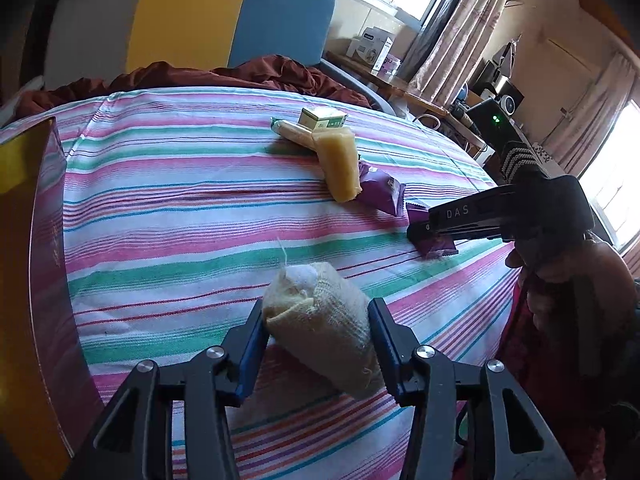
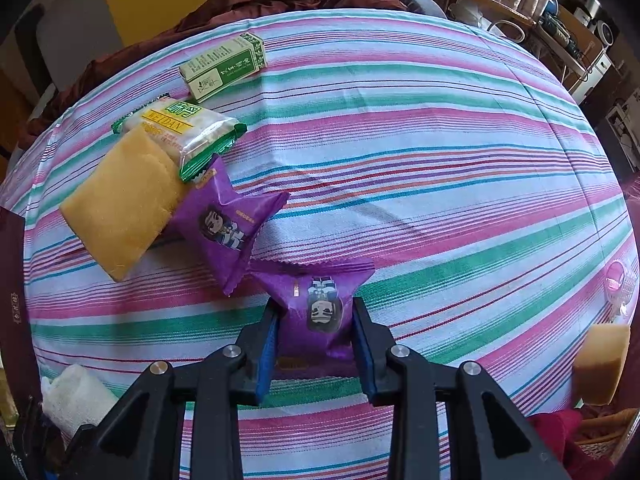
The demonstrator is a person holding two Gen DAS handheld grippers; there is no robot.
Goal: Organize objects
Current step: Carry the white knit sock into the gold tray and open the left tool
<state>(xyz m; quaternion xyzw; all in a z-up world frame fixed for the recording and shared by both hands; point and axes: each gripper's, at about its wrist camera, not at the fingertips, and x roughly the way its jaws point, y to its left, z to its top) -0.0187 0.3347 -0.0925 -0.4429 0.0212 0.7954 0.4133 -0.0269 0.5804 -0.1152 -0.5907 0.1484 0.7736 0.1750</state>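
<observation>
My left gripper (image 1: 318,318) is shut on a cream knitted cloth bundle (image 1: 320,320), held just above the striped tablecloth (image 1: 180,208). My right gripper (image 2: 314,316) is shut on a purple snack packet (image 2: 316,304) that lies on the cloth; it also shows in the left wrist view (image 1: 418,230). A second purple packet (image 2: 228,224), a yellow sponge-like block (image 2: 124,200), a green-edged wafer pack (image 2: 184,128) and a green-and-white box (image 2: 224,66) lie in a cluster on the cloth.
A dark red and gold box (image 1: 28,280) stands at the table's left edge. A second yellow block (image 2: 600,368) sits at the right edge above a wicker basket (image 2: 604,432). A rust-coloured blanket (image 1: 224,74) and a chair (image 1: 236,16) are behind the table.
</observation>
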